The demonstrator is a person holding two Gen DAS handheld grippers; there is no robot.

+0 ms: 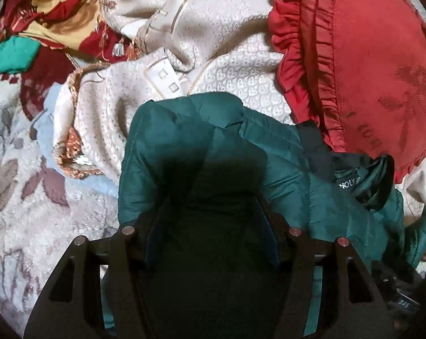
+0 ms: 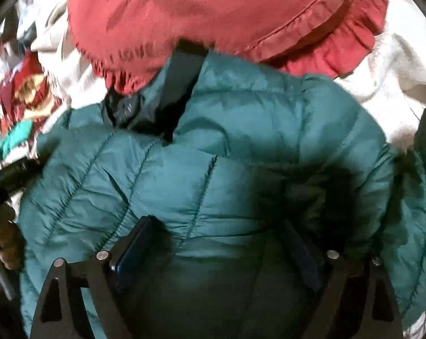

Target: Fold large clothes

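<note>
A teal quilted puffer jacket [image 1: 184, 130] lies bunched on a bed, its dark collar and label [image 1: 351, 183] toward the right. My left gripper [image 1: 213, 203] is shut on a thick fold of it, and the fabric hides the fingertips. In the right wrist view the same jacket [image 2: 255, 130] fills the middle. My right gripper [image 2: 218, 226] stands wide with the puffy body bulging between its jaws. Its blue pads [image 2: 133, 245] are pressed into the fabric. A hand [image 2: 6, 251] on the other gripper's handle shows at the left edge.
A red ruffled cushion [image 1: 368, 56] [image 2: 213, 14] lies just beyond the jacket's collar, touching it. Cream patterned cloth [image 1: 213, 42] is heaped behind it, with a red and gold cloth [image 1: 57, 14] at the far left. A floral blanket [image 1: 21, 183] covers the bed.
</note>
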